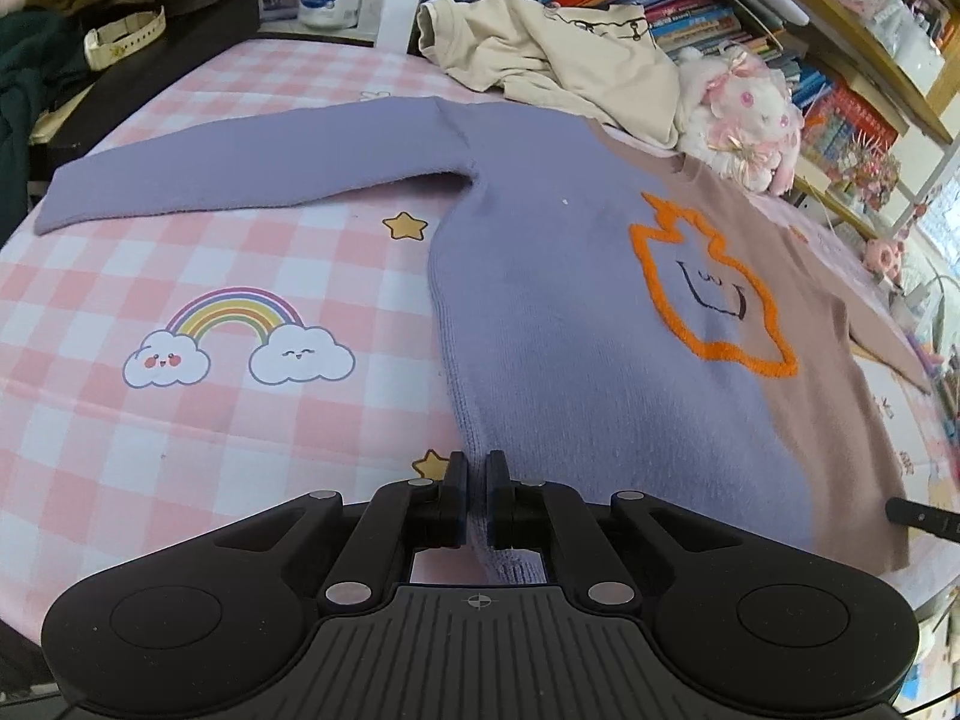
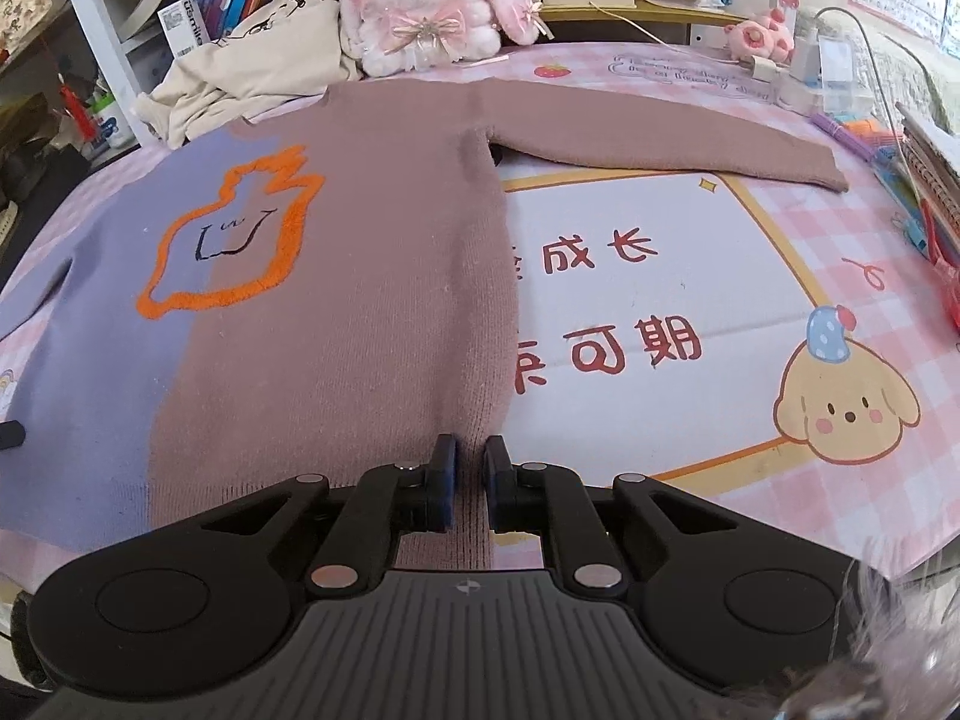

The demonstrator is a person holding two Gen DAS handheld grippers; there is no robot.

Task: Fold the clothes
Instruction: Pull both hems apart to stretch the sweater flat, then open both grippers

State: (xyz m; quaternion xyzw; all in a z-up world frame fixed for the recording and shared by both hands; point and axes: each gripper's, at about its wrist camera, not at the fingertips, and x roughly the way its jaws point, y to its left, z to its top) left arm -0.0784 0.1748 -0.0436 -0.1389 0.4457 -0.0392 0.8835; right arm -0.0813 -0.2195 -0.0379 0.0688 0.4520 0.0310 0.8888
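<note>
A two-tone knit sweater [image 1: 570, 300] lies flat on the table, lilac on one half and dusty brown [image 2: 360, 300] on the other, with an orange outlined figure on the chest. Both sleeves are spread outward. My left gripper [image 1: 477, 483] is shut on the lilac hem corner at the near edge. In the right wrist view my right gripper [image 2: 468, 468] is shut on the brown hem corner, fabric pinched between its blue pads. A tip of the right gripper shows at the left wrist view's right edge.
A pink checked cloth [image 1: 180, 276] with cartoon prints covers the table. A crumpled cream garment [image 1: 540, 48] and a white plush rabbit [image 2: 420, 6] sit behind the sweater's collar. Books fill shelves at the back. Pens and stationery [image 2: 900, 168] crowd the right edge.
</note>
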